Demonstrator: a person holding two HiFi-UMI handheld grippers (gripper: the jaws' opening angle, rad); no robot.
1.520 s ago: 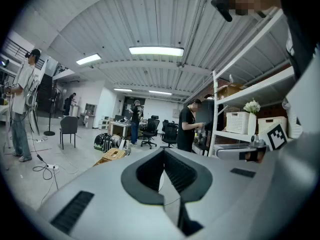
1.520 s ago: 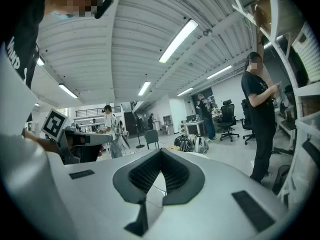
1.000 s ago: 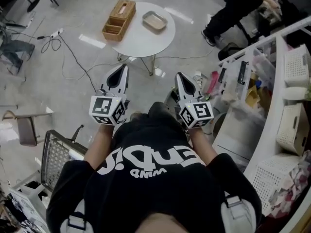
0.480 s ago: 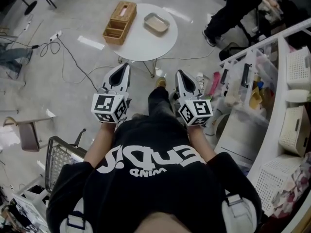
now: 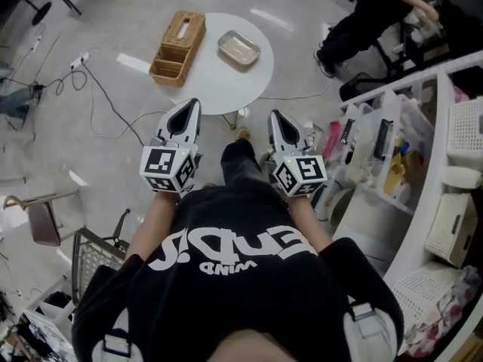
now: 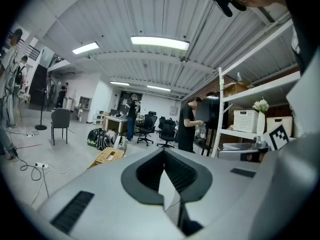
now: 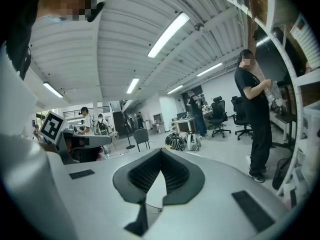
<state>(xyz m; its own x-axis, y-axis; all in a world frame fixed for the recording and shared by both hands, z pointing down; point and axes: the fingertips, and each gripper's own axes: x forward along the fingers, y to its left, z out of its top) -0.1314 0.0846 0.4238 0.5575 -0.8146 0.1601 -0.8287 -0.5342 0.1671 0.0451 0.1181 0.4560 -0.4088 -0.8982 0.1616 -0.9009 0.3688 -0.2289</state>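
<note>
The only lettering is the large white print on the person's black T-shirt [image 5: 230, 251], directly behind both grippers. It is seen upside down from the head camera, and neither the big word nor the small line under it can be read with certainty. Each gripper carries a cube of black-and-white square markers, the left cube [image 5: 167, 169] and the right cube [image 5: 299, 175]; these are patterns, not letters.

The left gripper [image 5: 193, 103] has its jaws brought fully together. In the left gripper view the two dark ribbed pads meet at the tip of the left gripper [image 6: 162, 153] with nothing between them. The right gripper [image 7: 160, 153] is likewise closed tip to tip and holds nothing. In the head view the right gripper [image 5: 273, 115] is level with the left one and held apart from it.

Ahead of both tips, well clear of them, stands a round white table [image 5: 219, 85]. On it a light wooden box with open compartments [image 5: 177, 45] lies ahead of the left gripper. A shallow beige rectangular tray [image 5: 239, 49] lies between the two grippers' lines, just beside the wooden box but apart from it.

The hands are covered by the cubes and the torso. To the right of the right gripper, a white shelf rack [image 5: 423, 164] is cut off by the frame edge, and its small contents are too crowded to tell apart.
</note>
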